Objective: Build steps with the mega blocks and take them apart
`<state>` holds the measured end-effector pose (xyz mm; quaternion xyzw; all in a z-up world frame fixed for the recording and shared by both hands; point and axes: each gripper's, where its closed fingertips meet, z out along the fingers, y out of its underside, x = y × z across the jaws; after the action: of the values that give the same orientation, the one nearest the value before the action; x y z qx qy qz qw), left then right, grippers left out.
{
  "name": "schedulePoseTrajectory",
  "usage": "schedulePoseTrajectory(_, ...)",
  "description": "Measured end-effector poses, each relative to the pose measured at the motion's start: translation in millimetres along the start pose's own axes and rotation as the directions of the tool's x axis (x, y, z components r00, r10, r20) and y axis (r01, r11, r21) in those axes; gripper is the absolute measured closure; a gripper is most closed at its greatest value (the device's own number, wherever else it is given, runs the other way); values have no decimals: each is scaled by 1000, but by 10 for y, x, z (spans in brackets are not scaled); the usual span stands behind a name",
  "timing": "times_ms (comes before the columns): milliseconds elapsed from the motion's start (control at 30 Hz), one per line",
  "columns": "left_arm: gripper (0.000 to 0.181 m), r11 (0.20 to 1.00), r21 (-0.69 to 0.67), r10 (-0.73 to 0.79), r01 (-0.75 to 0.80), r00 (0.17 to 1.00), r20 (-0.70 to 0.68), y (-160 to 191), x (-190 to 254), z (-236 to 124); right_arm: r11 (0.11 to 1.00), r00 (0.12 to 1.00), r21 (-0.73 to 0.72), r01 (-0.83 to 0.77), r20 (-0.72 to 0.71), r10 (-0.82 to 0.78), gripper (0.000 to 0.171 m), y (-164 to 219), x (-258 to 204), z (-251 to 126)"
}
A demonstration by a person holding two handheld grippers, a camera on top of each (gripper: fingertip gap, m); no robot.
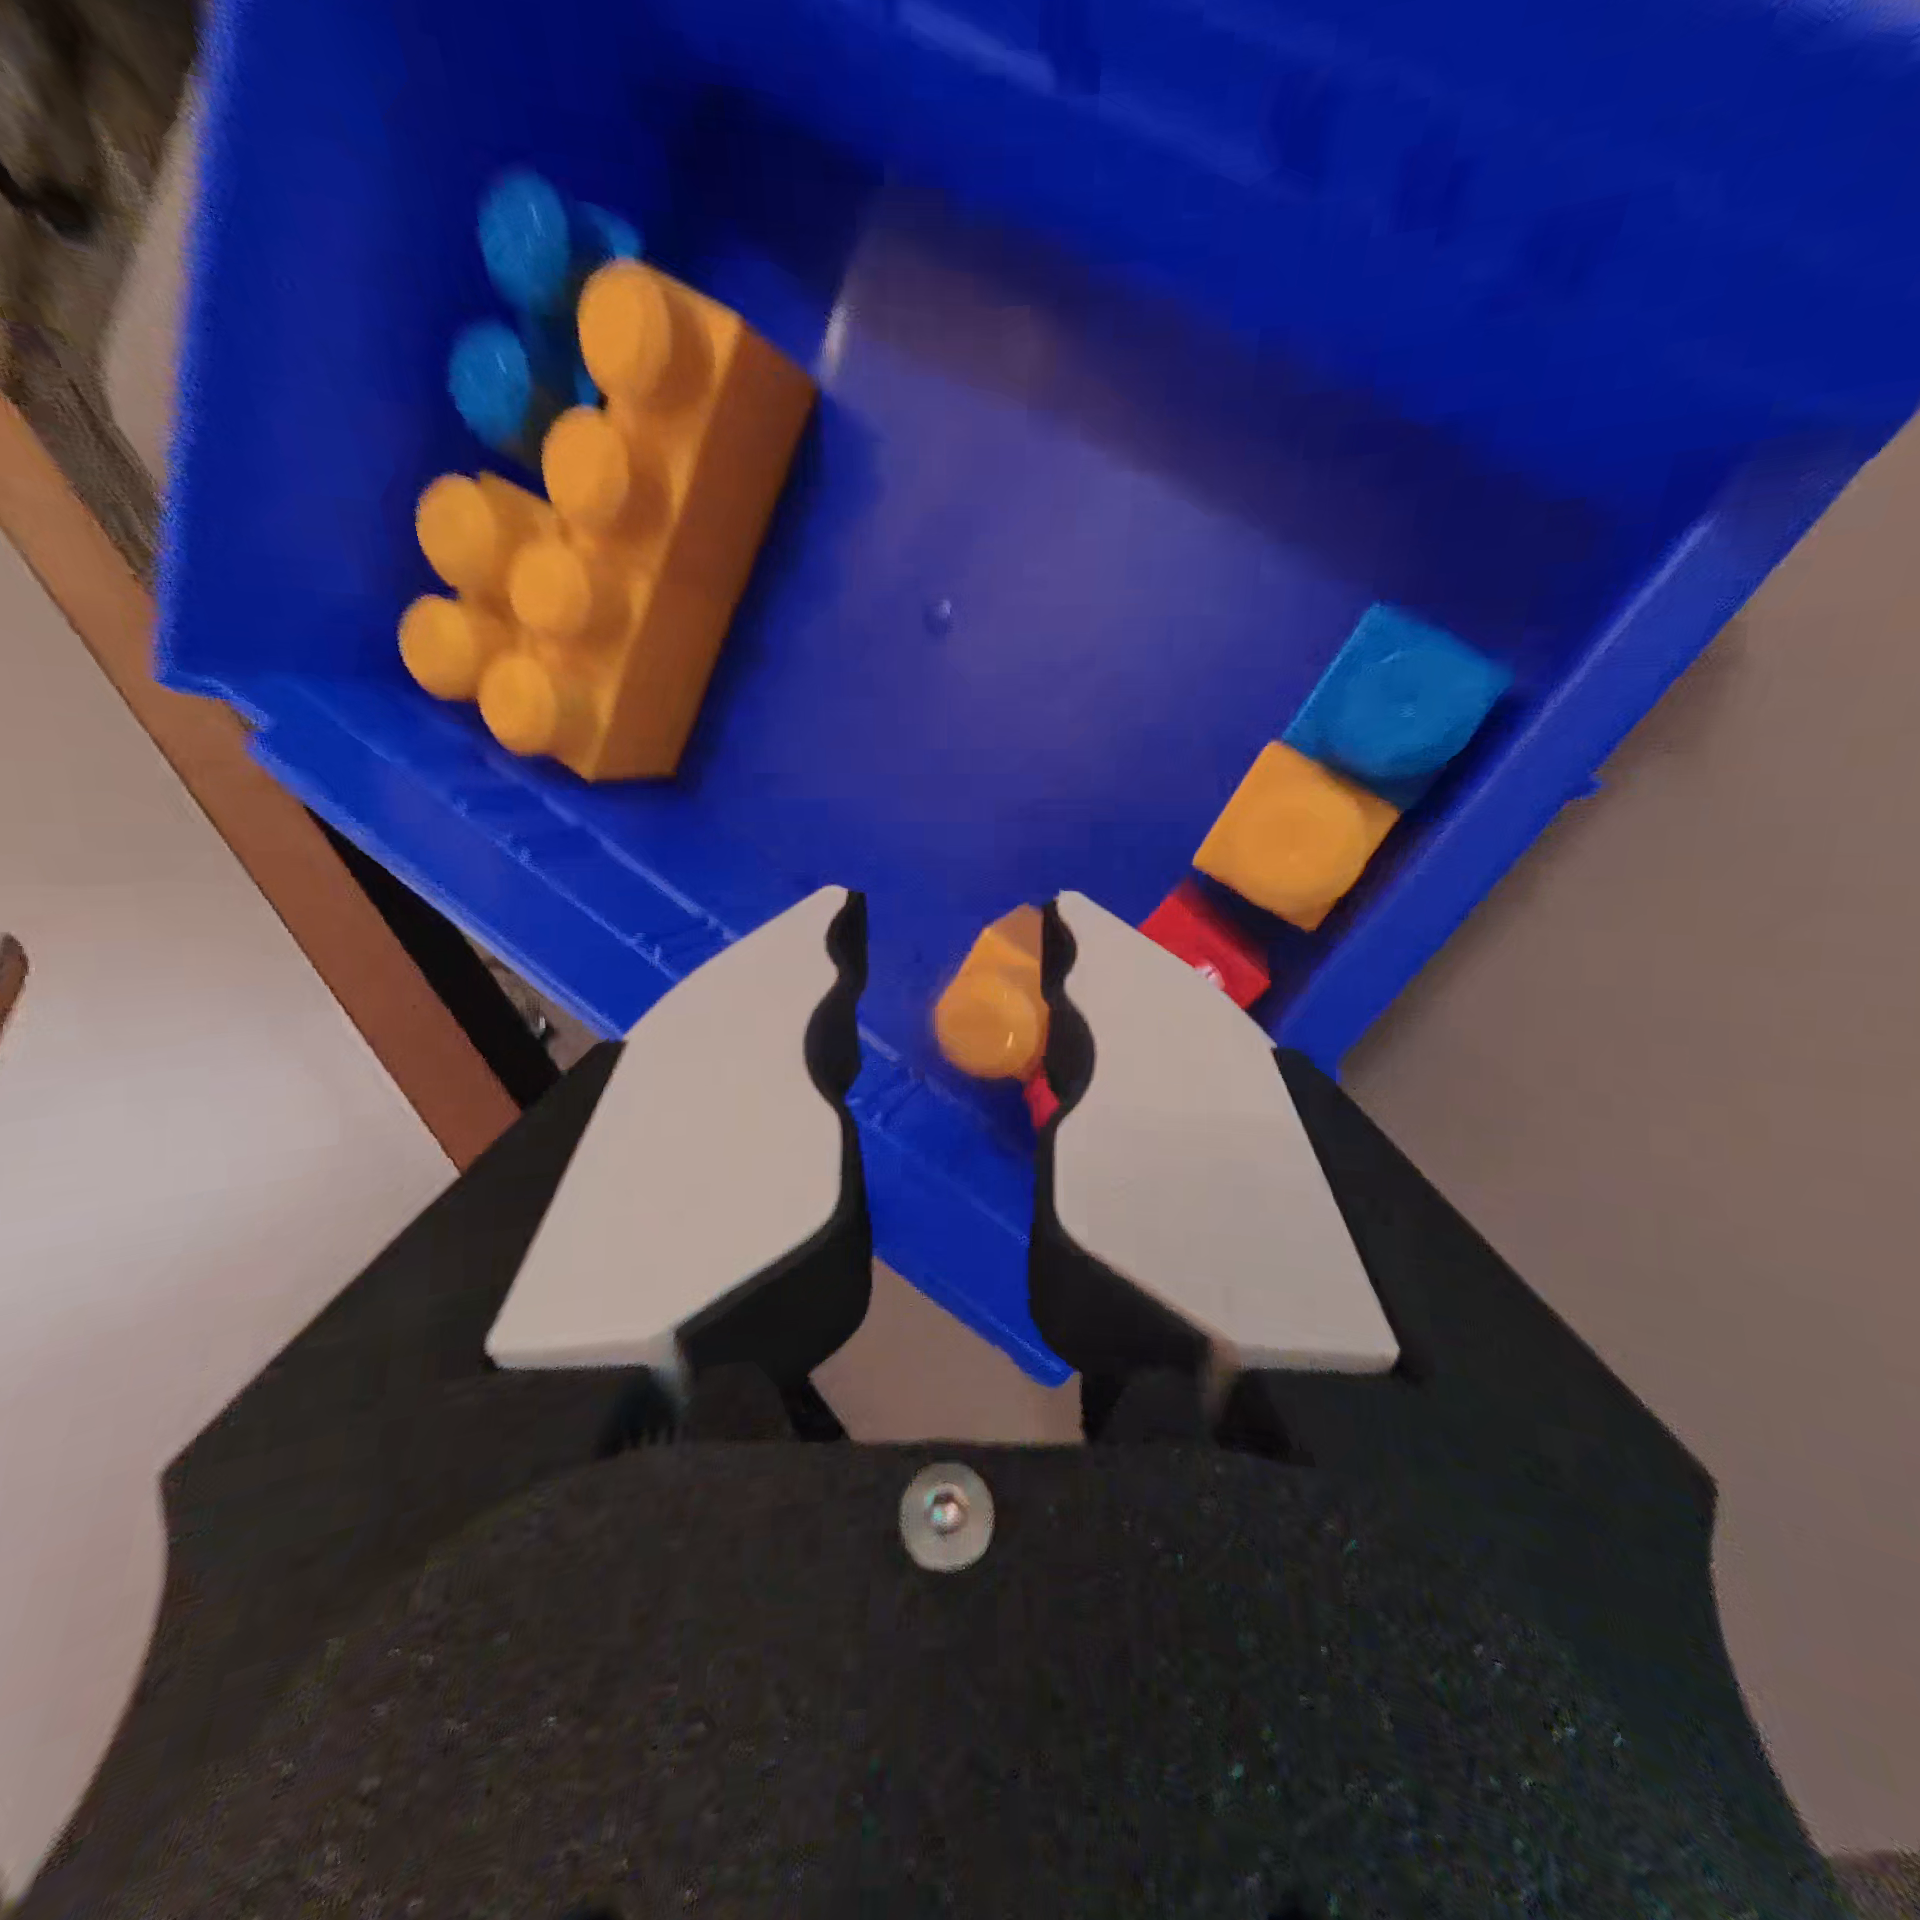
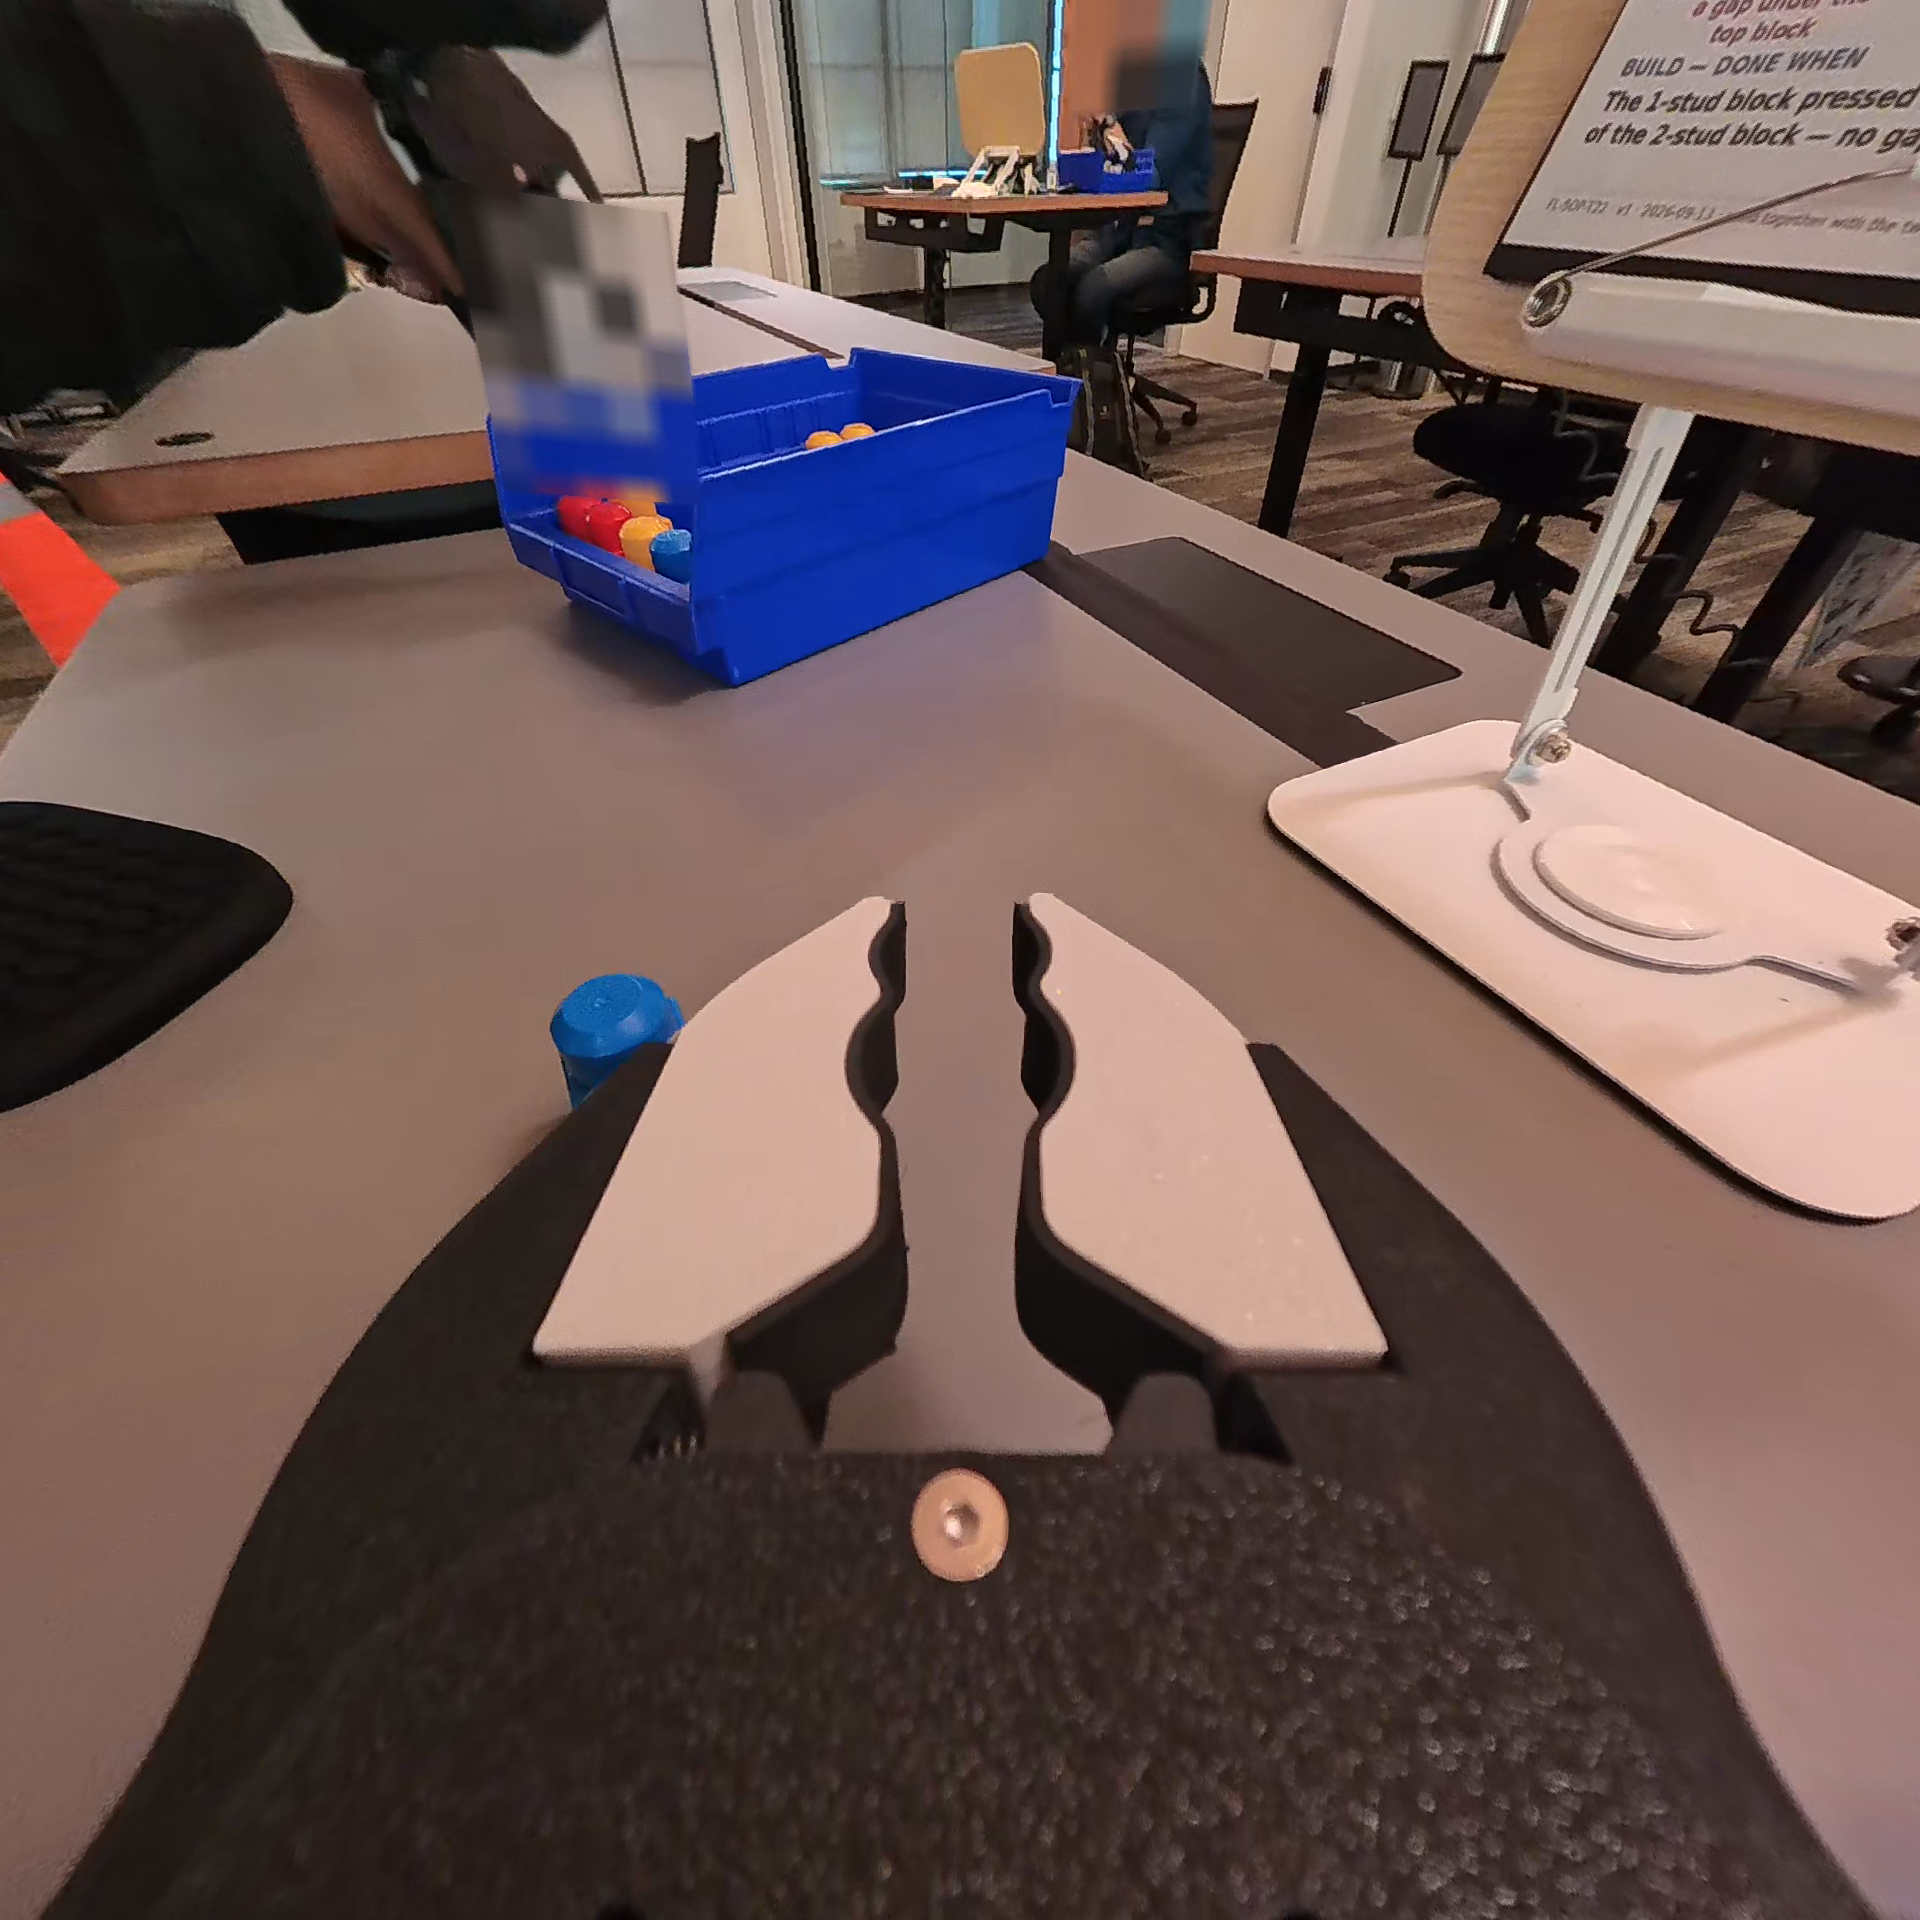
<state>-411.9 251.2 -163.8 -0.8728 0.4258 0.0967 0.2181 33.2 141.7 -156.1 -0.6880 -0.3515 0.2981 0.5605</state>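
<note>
The grey table (image 2: 727, 790) carries a blue bin (image 2: 831, 540), set well ahead of the right gripper (image 2: 958, 935). A white stand base (image 2: 1621, 966) sits at the table's right. Inside the bin (image 1: 1039, 582), a large orange multi-stud block (image 1: 613, 540) lies against one wall, partly covering a blue studded block (image 1: 520, 301); along the opposite wall sit a blue single block (image 1: 1397, 707), an orange single block (image 1: 1294, 831) and a red block (image 1: 1210, 951) in a row. The left gripper (image 1: 951, 935) hangs above the bin's near corner, jaws apart and empty, an orange stud (image 1: 992, 1013) showing between them. The right gripper's jaws stand apart, empty, with a small blue block (image 2: 613, 1034) upright on the table just beside its left finger.
</note>
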Motion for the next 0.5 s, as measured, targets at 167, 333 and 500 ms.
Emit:
schedulePoseTrajectory(167,147,979,-190,65,-76,996,-64,241,-40,155,1000,1000,-6,-1,1,1,152,15,3,-6)
schedulePoseTrajectory(333,142,936,-303,136,-178,979,-155,403,-6,204,1000,1000,-15,-1,5,1,152,34,3,1)
schedulePoseTrajectory(500,139,892,-379,180,-247,962,-203,465,47,292,1000,1000,-26,0,9,0,152,55,-3,8)
